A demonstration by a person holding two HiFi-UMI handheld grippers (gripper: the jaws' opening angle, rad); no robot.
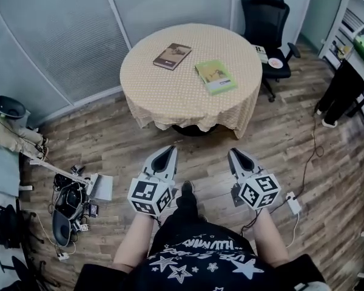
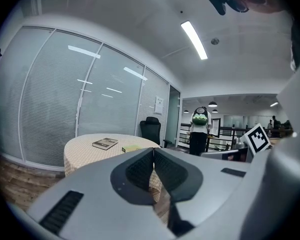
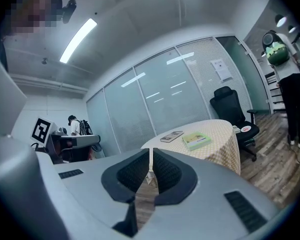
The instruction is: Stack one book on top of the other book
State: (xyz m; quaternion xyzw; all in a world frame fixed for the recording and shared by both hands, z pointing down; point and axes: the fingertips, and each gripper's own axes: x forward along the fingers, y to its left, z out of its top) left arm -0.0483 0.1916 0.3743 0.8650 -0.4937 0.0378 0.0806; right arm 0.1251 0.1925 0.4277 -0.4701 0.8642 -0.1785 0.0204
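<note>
Two books lie apart on a round table [image 1: 170, 96] with a dotted beige cloth: a brown book [image 1: 171, 56] at the left and a green book [image 1: 215, 76] to its right. Both show small in the left gripper view, the brown book [image 2: 105, 143] and the green book [image 2: 132, 148], and in the right gripper view, the brown book [image 3: 171, 136] and the green book [image 3: 196, 140]. My left gripper [image 1: 167, 153] and right gripper [image 1: 236, 155] hang over the wooden floor, well short of the table. Each is shut with nothing between its jaws.
A black office chair [image 1: 268, 26] stands behind the table at the right, with a small plate [image 1: 275, 62] on its seat. Cables and gear [image 1: 70, 205] clutter the floor at the left. A power strip [image 1: 293, 203] lies on the floor at the right. Glass partitions [image 1: 54, 41] close the back.
</note>
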